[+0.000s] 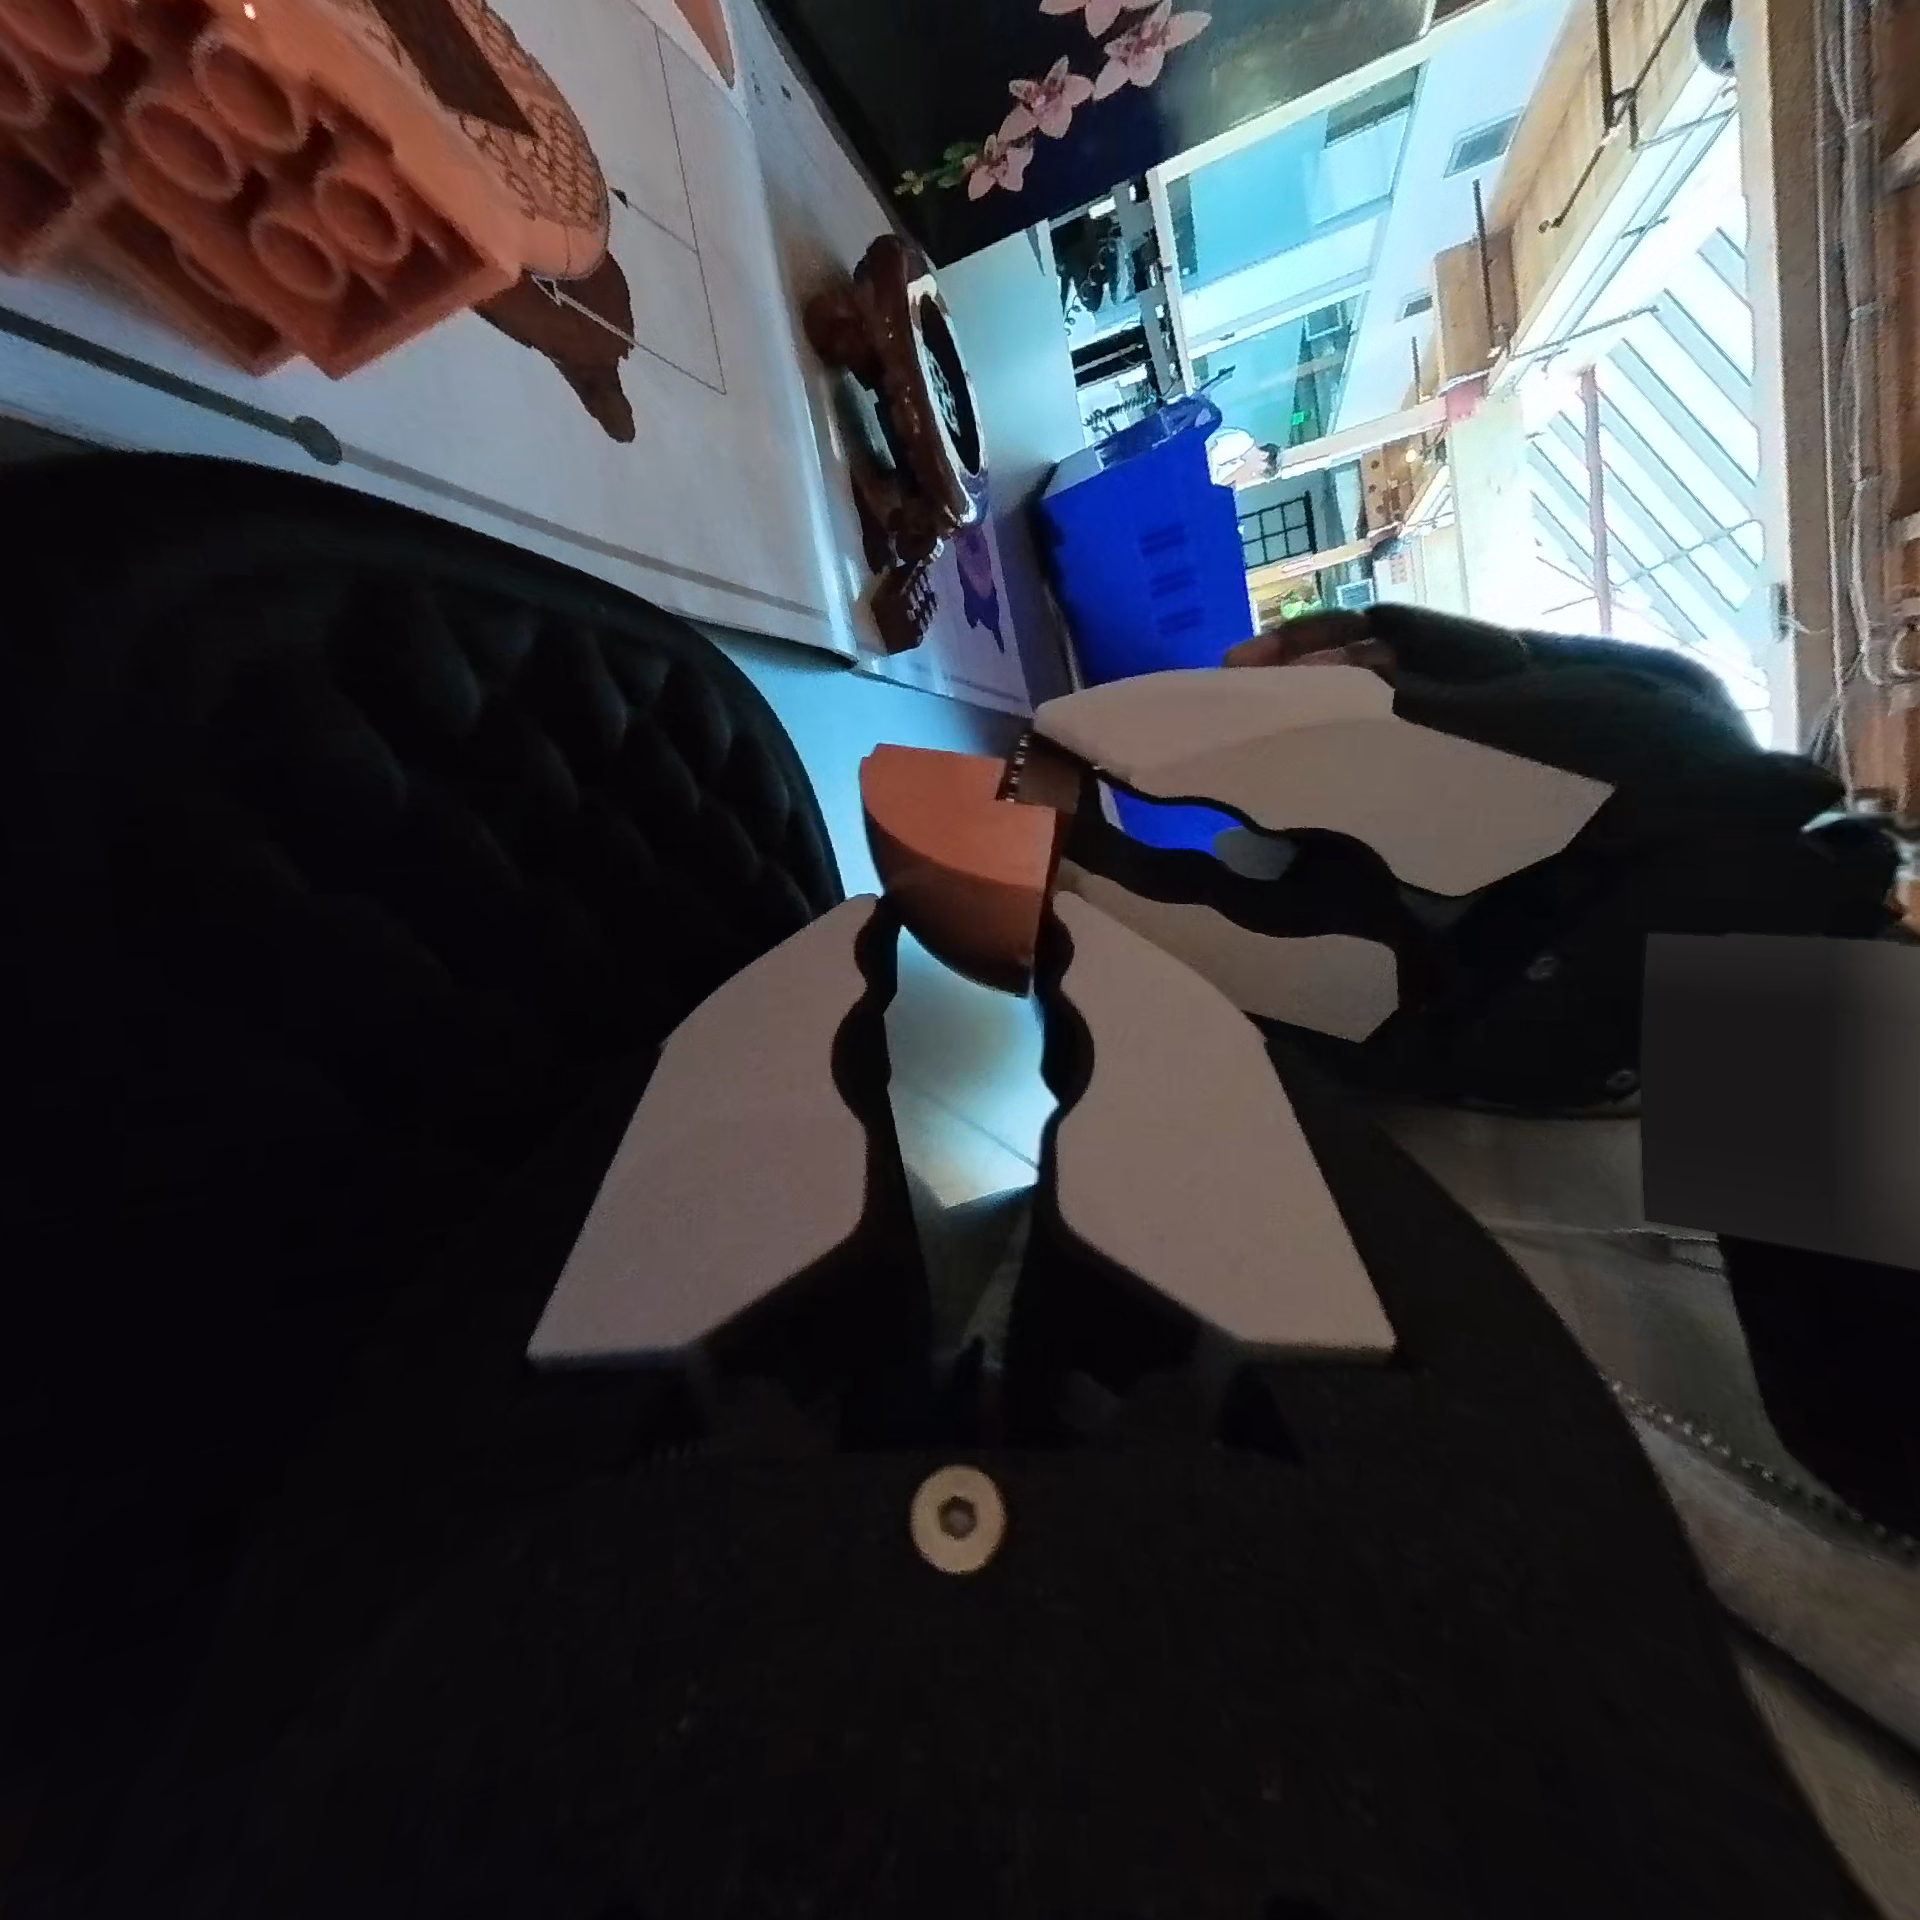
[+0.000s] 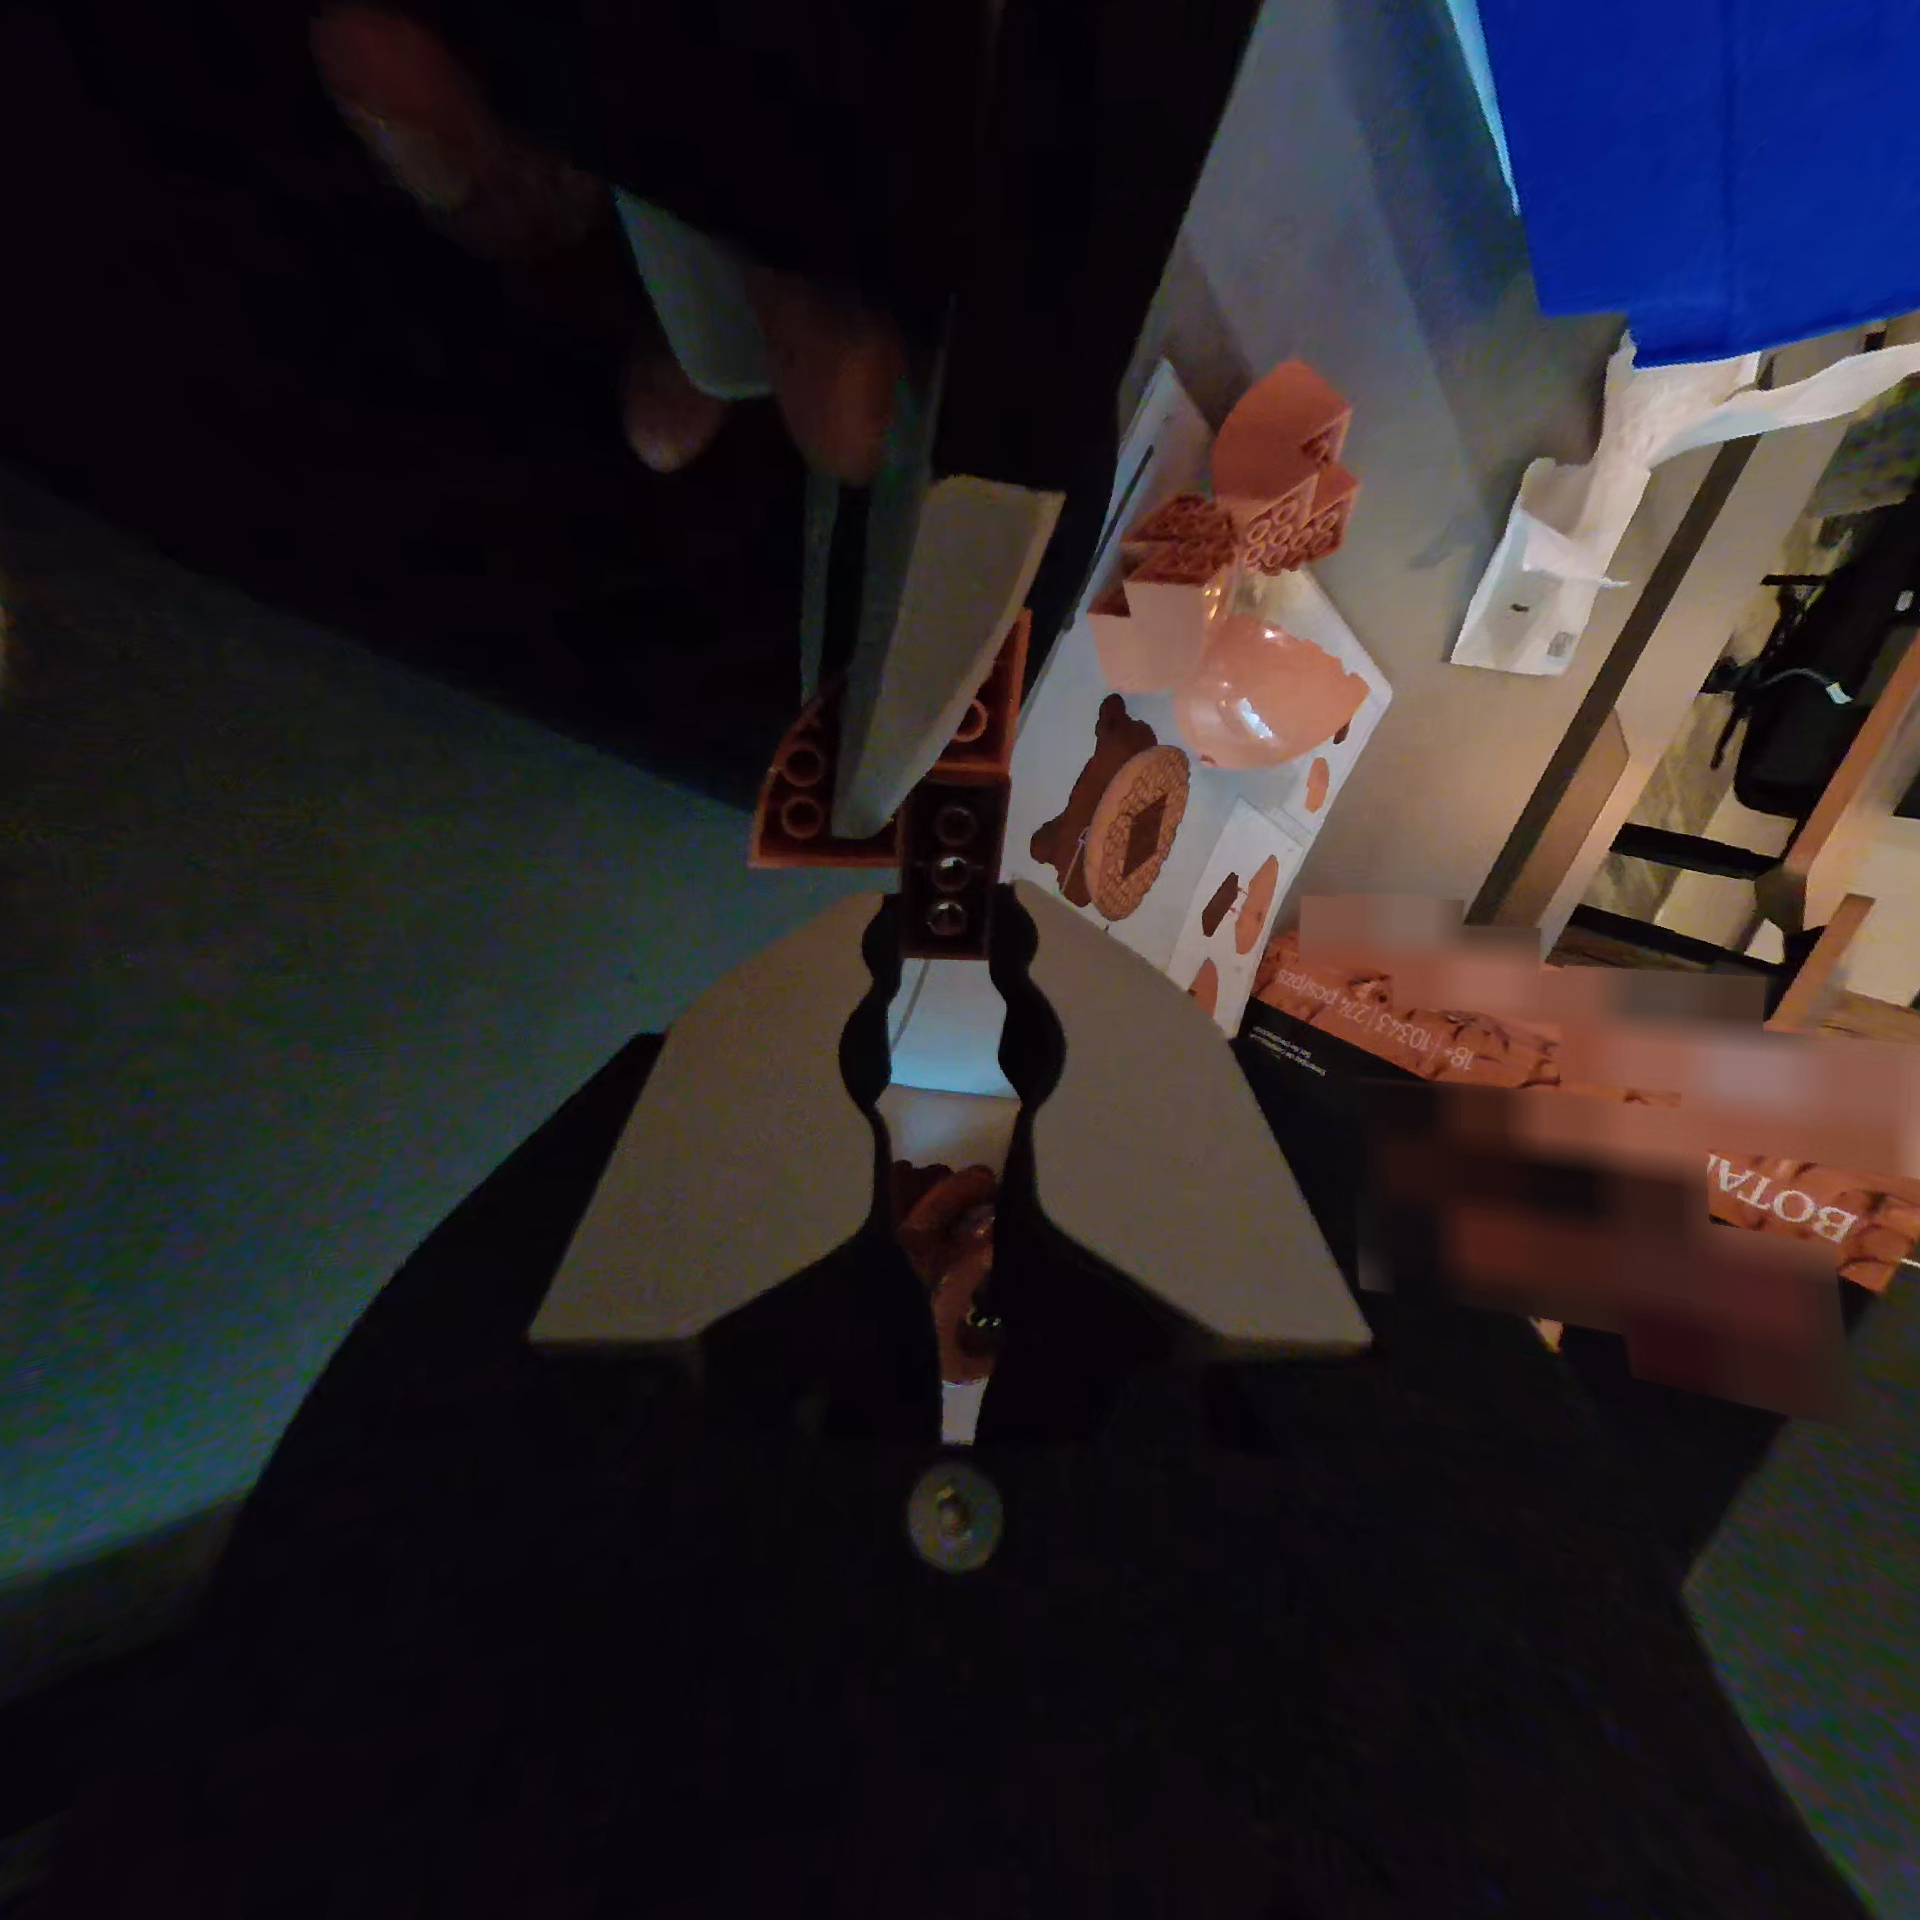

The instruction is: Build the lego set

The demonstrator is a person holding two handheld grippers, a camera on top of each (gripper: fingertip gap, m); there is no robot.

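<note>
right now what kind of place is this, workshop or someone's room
Probably a room or studio set up for toy brick building, not a workshop. An open instruction booklet lies on a pale table, loose salmon bricks sit on it, and a blue bin stands beyond.

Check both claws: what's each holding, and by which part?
Left claw: orange quarter-round brick, gripped at its pointed lower end. Right claw: dark brown studded brick, pinched across its near end, butting the orange one.
</note>
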